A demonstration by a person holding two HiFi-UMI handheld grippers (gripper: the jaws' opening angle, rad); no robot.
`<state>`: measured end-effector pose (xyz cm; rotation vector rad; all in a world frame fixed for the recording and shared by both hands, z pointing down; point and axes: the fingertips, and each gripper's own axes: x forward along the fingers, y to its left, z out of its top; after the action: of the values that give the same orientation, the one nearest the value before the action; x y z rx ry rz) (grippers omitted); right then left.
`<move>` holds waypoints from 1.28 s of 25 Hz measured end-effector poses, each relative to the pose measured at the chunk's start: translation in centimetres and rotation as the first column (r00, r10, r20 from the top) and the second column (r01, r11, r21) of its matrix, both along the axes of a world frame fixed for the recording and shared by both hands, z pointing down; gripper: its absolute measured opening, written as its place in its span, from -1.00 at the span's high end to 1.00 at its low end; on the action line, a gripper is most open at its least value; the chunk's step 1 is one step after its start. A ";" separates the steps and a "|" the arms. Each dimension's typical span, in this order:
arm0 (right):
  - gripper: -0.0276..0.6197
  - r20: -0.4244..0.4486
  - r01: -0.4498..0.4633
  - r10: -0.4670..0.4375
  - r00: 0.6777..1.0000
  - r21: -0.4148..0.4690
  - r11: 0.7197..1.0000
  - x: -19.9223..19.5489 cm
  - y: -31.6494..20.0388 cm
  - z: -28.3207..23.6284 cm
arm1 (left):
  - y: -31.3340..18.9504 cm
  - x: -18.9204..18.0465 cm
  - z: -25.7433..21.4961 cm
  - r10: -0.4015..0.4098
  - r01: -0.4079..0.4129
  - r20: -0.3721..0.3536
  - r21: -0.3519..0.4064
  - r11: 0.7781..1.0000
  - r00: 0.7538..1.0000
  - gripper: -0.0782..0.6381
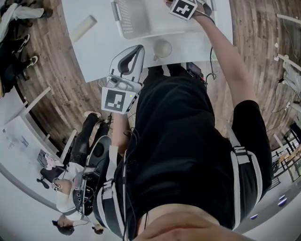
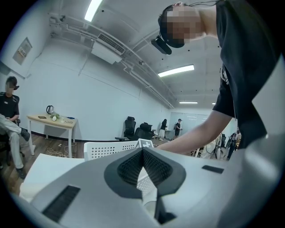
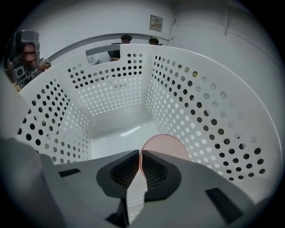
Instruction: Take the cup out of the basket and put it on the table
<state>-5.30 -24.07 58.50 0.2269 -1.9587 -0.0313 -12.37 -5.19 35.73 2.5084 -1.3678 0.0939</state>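
My right gripper [image 3: 140, 153] reaches down inside the white perforated basket [image 3: 116, 93]. Its jaws stand nearly together, and the thin wall of a pink cup [image 3: 171, 144] is pinched between the pads. The cup lies against the basket's right wall near the floor. In the head view only that gripper's marker cube [image 1: 183, 8] shows, over the basket [image 1: 134, 19] at the table's far side. My left gripper [image 1: 136, 51] hovers at the table's near edge, apart from the basket. It is shut, with the pads [image 2: 153, 167] meeting at their tips and nothing between them.
A pale cup [image 1: 162, 49] stands on the white table [image 1: 99, 52] just in front of the basket, right of my left gripper. A light cylinder [image 1: 83, 27] lies at the table's left side. A seated person [image 1: 70, 183] and a chair are on the wooden floor below left.
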 end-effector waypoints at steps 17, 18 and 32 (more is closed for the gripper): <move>0.81 0.032 0.023 -0.024 0.999 0.024 0.999 -0.5 0.8 -1.9 | 0.2 0.6 -0.9 0.016 -0.016 -0.002 0.025 1.000 1.000 0.73; 0.81 0.044 0.030 -0.031 0.999 0.030 0.999 -0.6 1.1 -2.4 | 0.3 0.8 -0.9 0.020 -0.020 -0.001 0.028 0.999 1.000 0.73; 0.82 0.376 0.091 -0.126 0.918 0.111 0.990 -2.0 6.6 -13.1 | 0.9 2.4 -2.0 0.061 -0.062 0.003 0.065 0.996 0.998 0.72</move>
<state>-7.30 -17.52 45.36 0.1936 -2.3623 -0.1602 -9.95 -4.26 33.72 2.6050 -1.3148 0.0645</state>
